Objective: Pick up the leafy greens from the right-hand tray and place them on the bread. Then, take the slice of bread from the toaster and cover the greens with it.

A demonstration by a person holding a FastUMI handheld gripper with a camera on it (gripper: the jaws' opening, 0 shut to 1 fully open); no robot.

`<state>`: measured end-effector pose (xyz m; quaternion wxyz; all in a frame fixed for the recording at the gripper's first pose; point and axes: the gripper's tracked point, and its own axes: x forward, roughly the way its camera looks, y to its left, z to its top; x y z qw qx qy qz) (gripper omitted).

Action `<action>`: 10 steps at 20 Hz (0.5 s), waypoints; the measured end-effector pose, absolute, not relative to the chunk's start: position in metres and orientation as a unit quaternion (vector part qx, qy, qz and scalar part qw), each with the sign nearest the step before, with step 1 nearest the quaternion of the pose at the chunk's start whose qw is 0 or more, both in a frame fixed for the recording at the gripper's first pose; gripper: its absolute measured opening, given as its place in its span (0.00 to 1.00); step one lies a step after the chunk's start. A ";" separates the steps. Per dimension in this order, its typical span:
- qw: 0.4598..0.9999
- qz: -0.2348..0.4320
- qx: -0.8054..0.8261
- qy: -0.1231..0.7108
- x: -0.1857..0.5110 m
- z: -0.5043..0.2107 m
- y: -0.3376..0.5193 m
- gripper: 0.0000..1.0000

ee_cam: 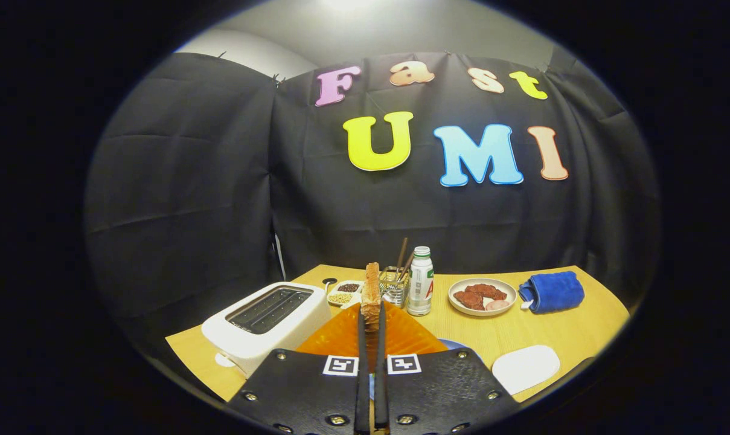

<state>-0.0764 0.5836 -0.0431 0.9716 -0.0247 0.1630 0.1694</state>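
1. Gripper (371, 323): level, raised above the near edge of the table (521, 329) and aimed toward the far edge; its two fingers (361, 362) run nearly parallel with a narrow gap.
2. Fingers: clamped on one bread slice (372, 293), gripped by its lower end and standing upright on edge, crust toward the camera, above the orange mat (334, 338).
3. Toaster (267, 323): one, white, at the table's near left corner, just left of the fingers; its two slots (269, 309) look empty.
4. Orange mat: one, fan-ribbed, below the fingers; a blue plate rim (455, 345) shows at its right. Whether greens lie there cannot be told, since the gripper body hides it.
5. Far edge, left to right: one divided dish (345, 292) of seeds, one wire holder (393, 285) with sticks, one bottle (421, 281), one plate (482, 296) of brown patties, one rolled blue towel (552, 292).
6. White tray (526, 367): one, at the near right edge, its surface bare.
7. Open room: bare table between the plate of patties and the white tray; the toaster sits close on the left.
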 end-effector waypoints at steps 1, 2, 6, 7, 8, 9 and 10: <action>0.972 0.166 -0.022 0.167 -0.076 -0.049 0.579 0.03; 0.972 0.164 -0.020 0.170 -0.075 -0.054 0.576 0.03; 0.970 0.161 -0.015 0.183 -0.077 -0.071 0.565 0.03; 0.969 0.161 -0.013 0.187 -0.078 -0.075 0.562 0.03; 0.969 0.159 -0.009 0.191 -0.078 -0.080 0.560 0.03; 0.968 0.156 -0.006 0.194 -0.079 -0.084 0.557 0.03; 0.968 0.155 -0.002 0.196 -0.079 -0.086 0.555 0.03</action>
